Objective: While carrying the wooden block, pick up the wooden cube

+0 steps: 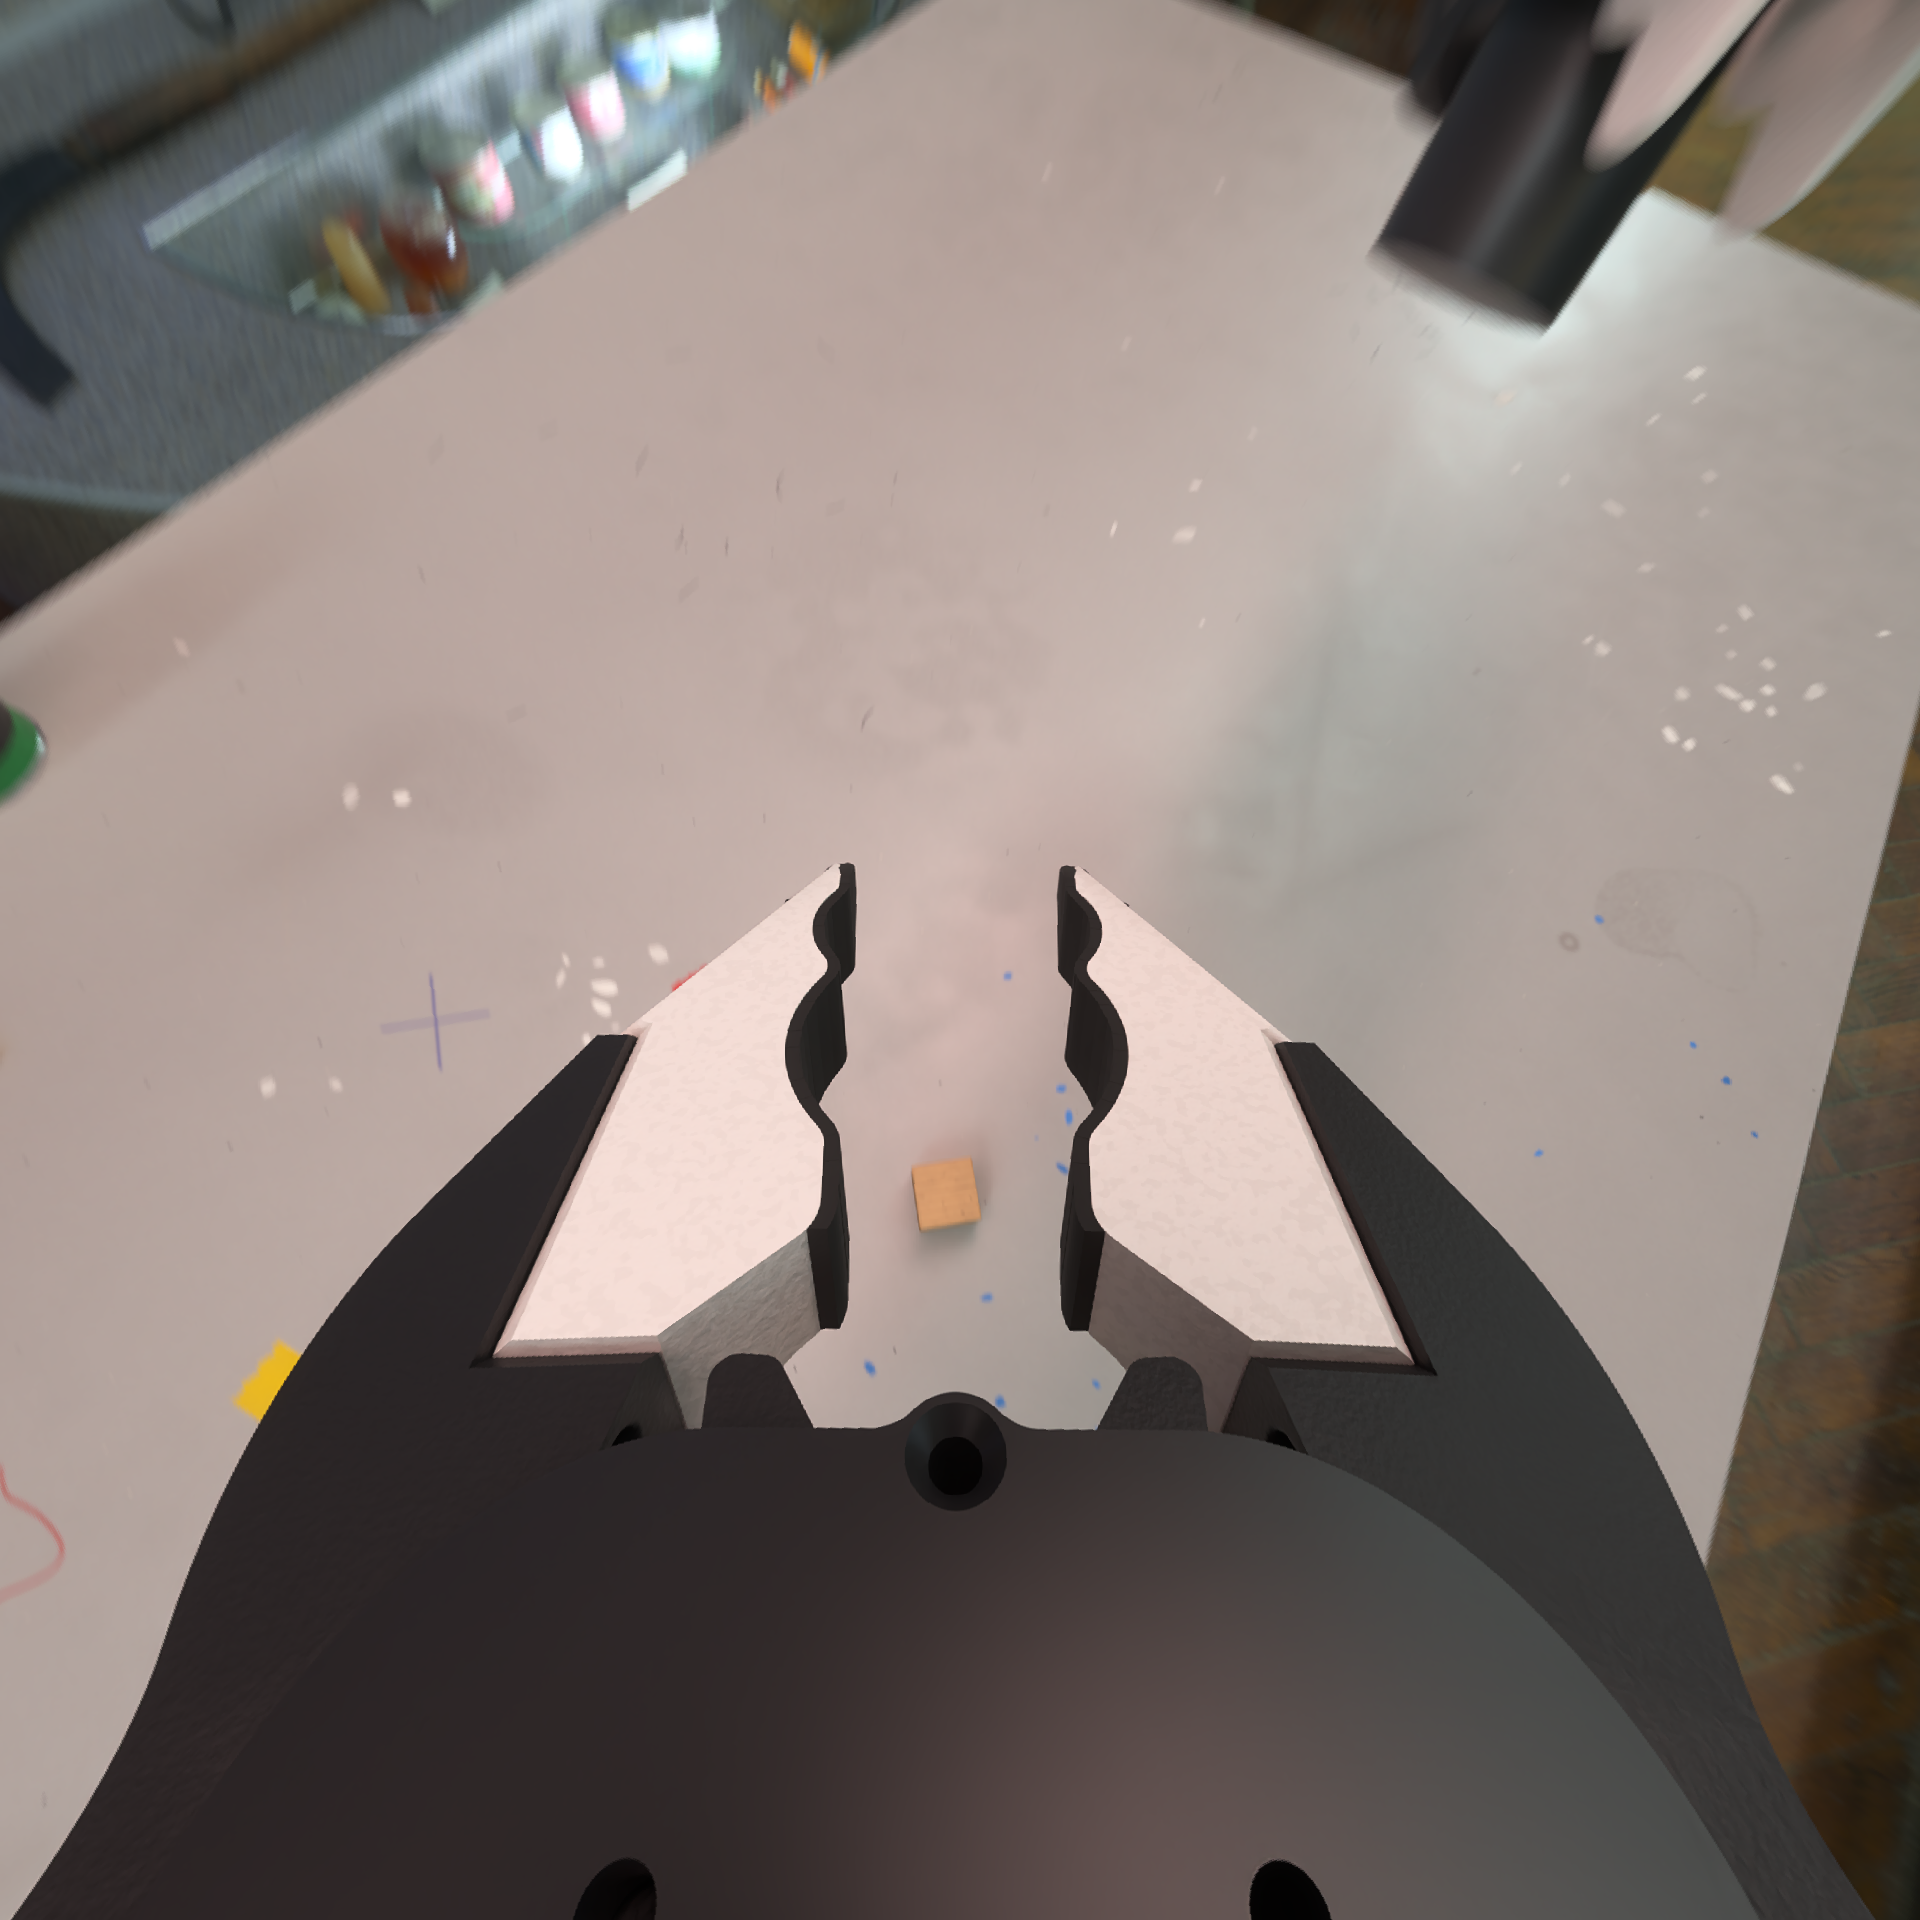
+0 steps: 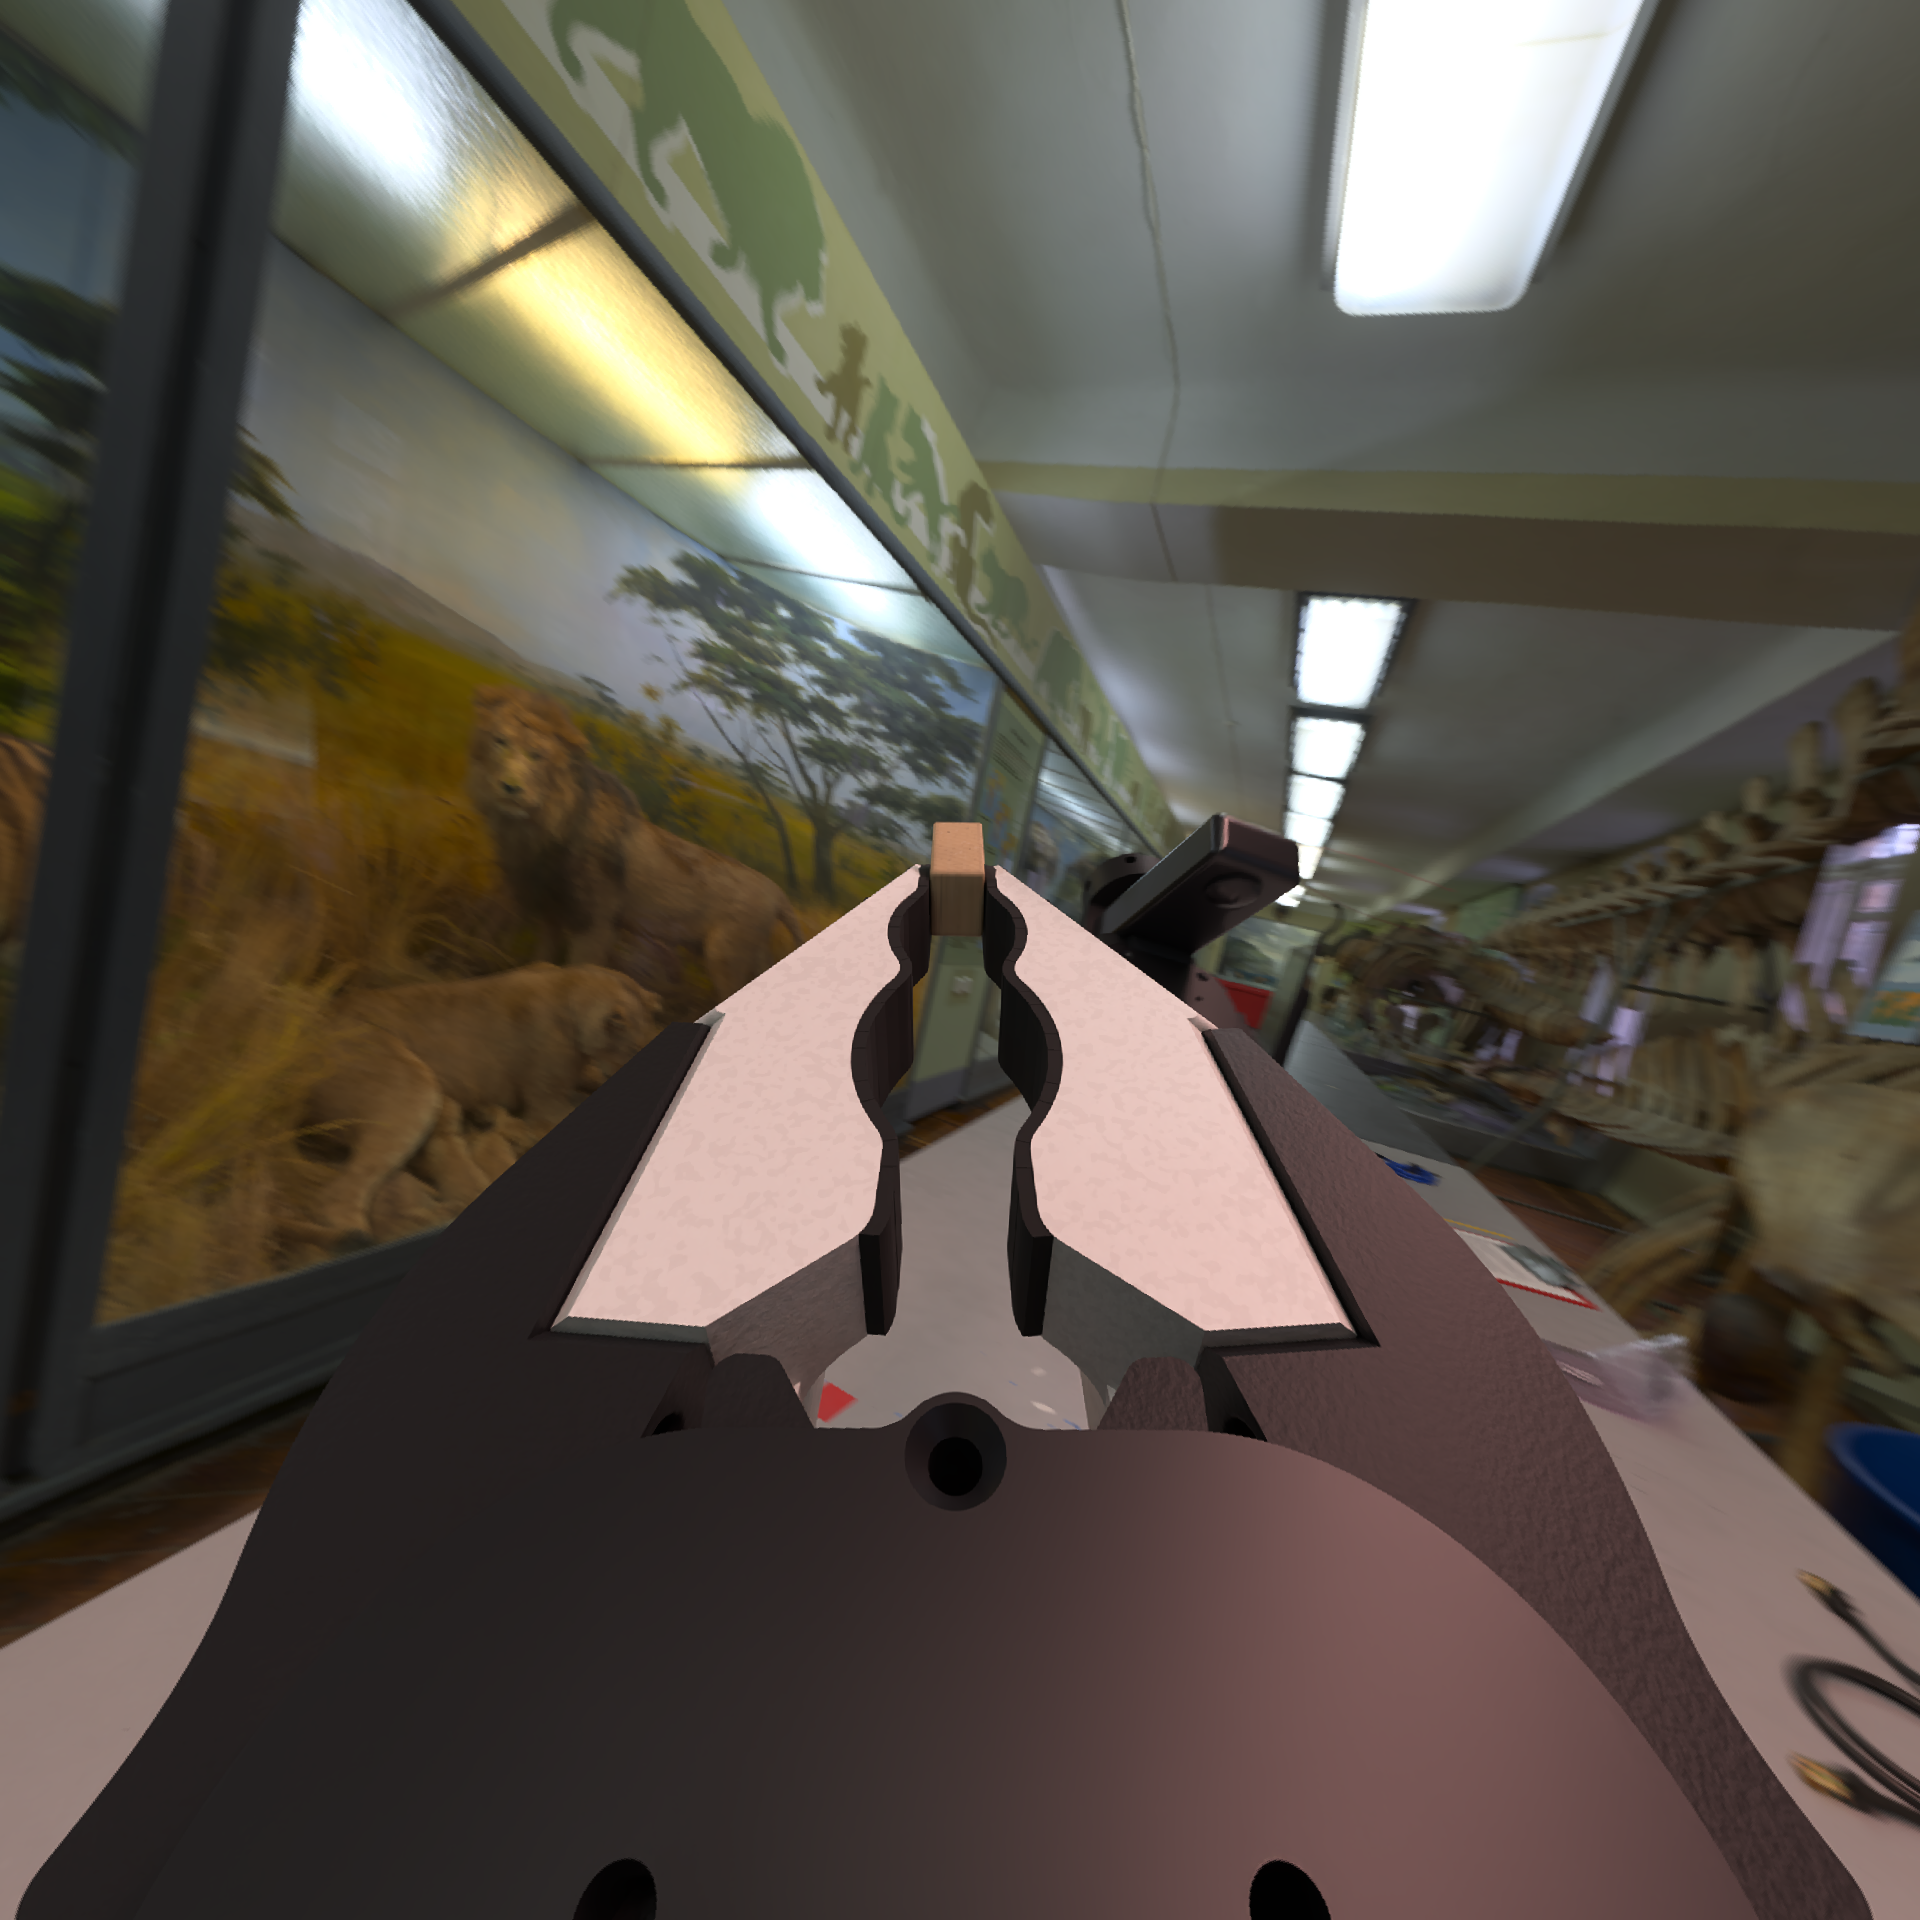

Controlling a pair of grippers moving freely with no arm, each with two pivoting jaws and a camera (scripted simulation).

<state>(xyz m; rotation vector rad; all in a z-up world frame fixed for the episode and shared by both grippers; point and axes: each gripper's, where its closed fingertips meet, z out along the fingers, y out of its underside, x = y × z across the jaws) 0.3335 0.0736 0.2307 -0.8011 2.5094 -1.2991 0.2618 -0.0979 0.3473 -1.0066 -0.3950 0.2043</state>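
Observation:
A small wooden cube (image 1: 945,1195) lies on the pale table (image 1: 935,623), seen well below and between the fingers of my left gripper (image 1: 956,883). The left gripper is open and empty, hovering above the cube. My right gripper (image 2: 957,883) is shut on a wooden block (image 2: 957,878), pinched at its fingertips and held up in the air, level with the room. The right gripper also shows in the left wrist view (image 1: 1538,156) as a dark body at the top right, above the table's far end. The left gripper also shows in the right wrist view (image 2: 1195,894), beyond the block.
The table edge (image 1: 1808,1143) runs down the right side, with wooden floor beyond. A green object (image 1: 16,748) sits at the left edge. A glass display case (image 1: 436,187) stands past the table. A black cable (image 2: 1849,1704) lies on the table at lower right.

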